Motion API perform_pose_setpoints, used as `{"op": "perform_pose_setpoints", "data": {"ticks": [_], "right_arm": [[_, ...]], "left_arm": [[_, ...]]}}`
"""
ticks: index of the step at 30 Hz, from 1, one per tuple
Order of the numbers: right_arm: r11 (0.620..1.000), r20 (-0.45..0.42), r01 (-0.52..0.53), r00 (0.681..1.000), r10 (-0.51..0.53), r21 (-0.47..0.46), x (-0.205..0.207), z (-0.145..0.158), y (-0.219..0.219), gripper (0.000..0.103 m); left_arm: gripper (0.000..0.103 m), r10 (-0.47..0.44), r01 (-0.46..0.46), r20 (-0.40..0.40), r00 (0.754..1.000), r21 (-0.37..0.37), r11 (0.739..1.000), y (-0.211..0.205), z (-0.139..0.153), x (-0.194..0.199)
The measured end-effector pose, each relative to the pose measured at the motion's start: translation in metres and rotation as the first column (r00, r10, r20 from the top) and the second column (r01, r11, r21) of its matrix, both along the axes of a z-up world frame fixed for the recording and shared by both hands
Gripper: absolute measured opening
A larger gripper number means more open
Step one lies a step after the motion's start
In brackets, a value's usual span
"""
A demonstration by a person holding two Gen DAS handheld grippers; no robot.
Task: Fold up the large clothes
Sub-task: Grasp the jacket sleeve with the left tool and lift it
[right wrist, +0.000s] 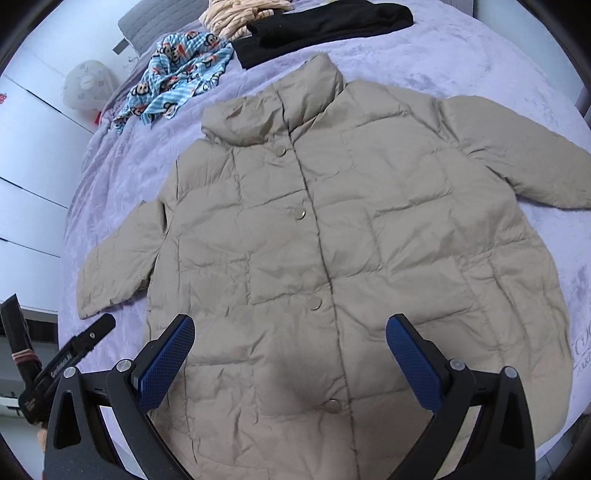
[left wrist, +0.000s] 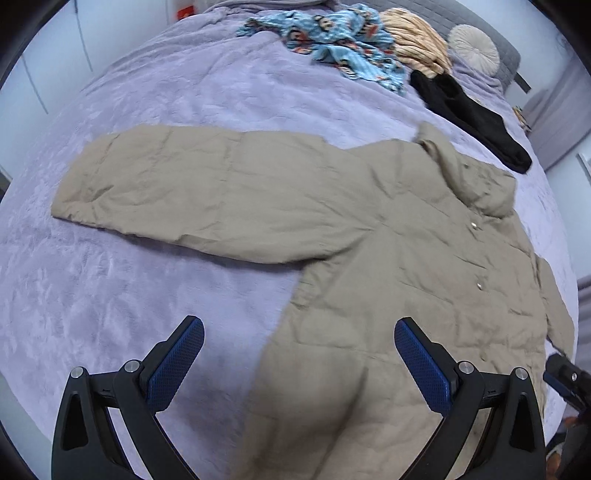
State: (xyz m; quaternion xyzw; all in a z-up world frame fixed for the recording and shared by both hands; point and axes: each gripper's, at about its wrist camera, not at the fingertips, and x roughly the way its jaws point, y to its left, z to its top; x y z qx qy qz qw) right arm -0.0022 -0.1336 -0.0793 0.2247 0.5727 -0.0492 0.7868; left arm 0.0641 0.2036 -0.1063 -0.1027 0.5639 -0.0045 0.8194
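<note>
Jaws of both the left gripper (left wrist: 299,341) and right gripper (right wrist: 290,341) stand wide apart, holding nothing, above the beige puffer jacket (right wrist: 314,236). It lies buttoned, front up, sleeves outspread on the lavender bedspread (left wrist: 166,92); beyond its collar lie a black garment (right wrist: 321,26) and a blue printed cloth (right wrist: 177,70).

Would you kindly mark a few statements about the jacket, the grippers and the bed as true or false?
1. The beige puffer jacket lies front side up with its snaps fastened. True.
2. The right gripper is clamped on the jacket's hem. False: its jaws stand open, holding nothing.
3. The left gripper is open. True.
4. The black garment lies on top of the jacket. False: it lies apart, beyond the collar.
5. The bed cover is green. False: it is lavender.
</note>
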Motion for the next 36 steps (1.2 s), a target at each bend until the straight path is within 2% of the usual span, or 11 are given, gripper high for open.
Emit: {"op": "perform_pose_setpoints", "data": {"ticks": [5, 13, 18, 19, 22, 24, 29, 30, 32, 33, 36], "right_arm": [[0.996, -0.024, -0.053, 0.998, 0.055, 0.066, 0.020, -0.033, 0.046, 0.103], [0.983, -0.030, -0.130, 0.990, 0.135, 0.126, 0.056, -0.066, 0.104, 0.103], [0.981, -0.018, -0.162, 0.986, 0.165, 0.107, 0.066, -0.062, 0.116, 0.103], [0.981, -0.016, -0.163, 0.986, 0.166, 0.105, 0.069, -0.062, 0.118, 0.103], [0.982, -0.003, -0.162, 0.987, 0.163, 0.095, 0.077, -0.060, 0.122, 0.103], [0.984, 0.007, -0.153, 0.988, 0.153, 0.087, 0.084, -0.059, 0.124, 0.103], [0.993, 0.047, -0.077, 0.996, 0.073, 0.085, 0.099, -0.054, 0.123, 0.102], [0.994, 0.060, -0.065, 0.996, 0.060, 0.092, 0.102, -0.053, 0.123, 0.095], [0.987, 0.072, -0.059, 0.996, 0.049, 0.150, 0.112, -0.057, 0.123, 0.050], [0.979, 0.066, -0.063, 0.997, 0.051, 0.195, 0.118, -0.062, 0.124, 0.016], [0.963, 0.078, -0.055, 0.996, 0.036, 0.265, 0.137, -0.076, 0.133, 0.011]], "left_arm": [[0.103, 0.169, -0.169, -0.015, 0.986, -0.159, 0.973, 0.083, -0.043, 0.025], [0.103, 0.373, -0.362, -0.054, 0.926, -0.398, 0.843, 0.166, -0.100, 0.066], [0.102, 0.399, -0.358, 0.031, 0.916, -0.380, 0.853, 0.187, -0.100, 0.097], [0.097, 0.404, -0.361, 0.047, 0.914, -0.364, 0.858, 0.190, -0.099, 0.102], [0.046, 0.378, -0.351, 0.030, 0.925, -0.310, 0.883, 0.189, -0.104, 0.121], [0.016, 0.350, -0.315, 0.019, 0.937, -0.391, 0.865, 0.195, -0.106, 0.124], [0.011, 0.291, -0.229, 0.138, 0.947, -0.345, 0.910, 0.197, -0.059, 0.114], [0.011, 0.268, -0.201, 0.170, 0.948, -0.329, 0.923, 0.195, -0.046, 0.110], [0.011, 0.216, -0.147, 0.225, 0.950, -0.286, 0.947, 0.189, -0.023, 0.104], [0.011, 0.188, -0.121, 0.253, 0.949, -0.257, 0.959, 0.184, -0.012, 0.101], [0.011, 0.116, -0.059, 0.328, 0.937, -0.178, 0.982, 0.166, 0.018, 0.092]]}}
